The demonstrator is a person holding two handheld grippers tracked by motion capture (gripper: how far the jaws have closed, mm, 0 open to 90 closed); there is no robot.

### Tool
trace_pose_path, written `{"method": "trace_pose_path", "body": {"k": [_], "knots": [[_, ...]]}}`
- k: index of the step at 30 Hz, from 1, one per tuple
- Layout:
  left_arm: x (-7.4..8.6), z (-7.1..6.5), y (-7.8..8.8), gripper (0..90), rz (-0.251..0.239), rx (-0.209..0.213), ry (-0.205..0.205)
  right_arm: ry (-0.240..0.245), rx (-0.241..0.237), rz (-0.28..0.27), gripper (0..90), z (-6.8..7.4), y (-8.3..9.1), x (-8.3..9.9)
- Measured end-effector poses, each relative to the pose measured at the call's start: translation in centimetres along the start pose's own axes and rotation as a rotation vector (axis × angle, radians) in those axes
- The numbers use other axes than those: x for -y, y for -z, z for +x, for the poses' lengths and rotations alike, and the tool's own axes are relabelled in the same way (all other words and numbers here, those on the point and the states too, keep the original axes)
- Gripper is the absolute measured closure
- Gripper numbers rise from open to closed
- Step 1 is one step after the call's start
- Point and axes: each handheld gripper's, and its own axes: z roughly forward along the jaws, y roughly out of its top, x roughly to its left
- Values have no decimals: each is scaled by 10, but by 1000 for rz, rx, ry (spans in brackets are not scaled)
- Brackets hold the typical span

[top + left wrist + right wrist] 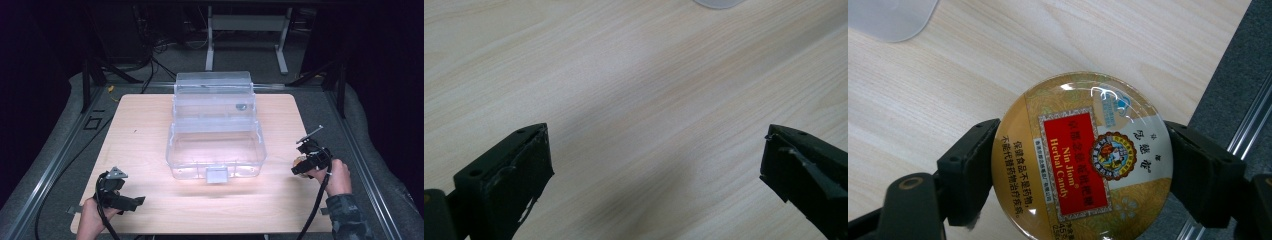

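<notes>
Gripped flat between the right gripper's (1083,170) jaws, the round candy tin (1082,157) fills the lower centre of the right gripper view, label facing the camera; being round, it has no long axis, though its text runs up the frame. In the high view it sits at right, with the open clear box (216,145) to its left, centre frame. The left gripper (656,160), lower left, stands spread and empty over the table (624,75).

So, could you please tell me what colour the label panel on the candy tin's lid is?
Red, with gold lettering, on the gold candy tin; the right gripper view shows it best.
</notes>
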Motion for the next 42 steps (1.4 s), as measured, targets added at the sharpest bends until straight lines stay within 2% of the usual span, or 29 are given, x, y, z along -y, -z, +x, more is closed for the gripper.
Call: {"method": "trace_pose_path", "body": {"k": [7,9,15,16,17,19,27,30,36,42], "knots": [[-1,0,0,1,-5,1,-1,33,8,-11,202,3,13,-8],[1,-1,0,2,-8,-3,10,38,4,-11,202,5,17,-10],[2,0,0,2,-3,-12,5,66,-8,-12,202,10,28,-17],[2,0,0,2,-3,-11,9,73,16,-9,202,11,30,-19],[2,0,0,2,-3,-13,9,73,-5,-13,202,11,31,-20],[2,0,-1,3,-2,-15,11,85,-10,-18,202,13,34,-22],[4,0,-1,2,2,-18,13,120,14,-27,202,22,46,-34],[3,-1,0,2,11,-29,2,138,21,-29,202,26,48,-39],[0,-1,1,2,4,-48,7,167,-2,-46,202,33,54,-50],[0,0,2,2,8,-52,6,198,4,-54,202,44,60,-62]]}}
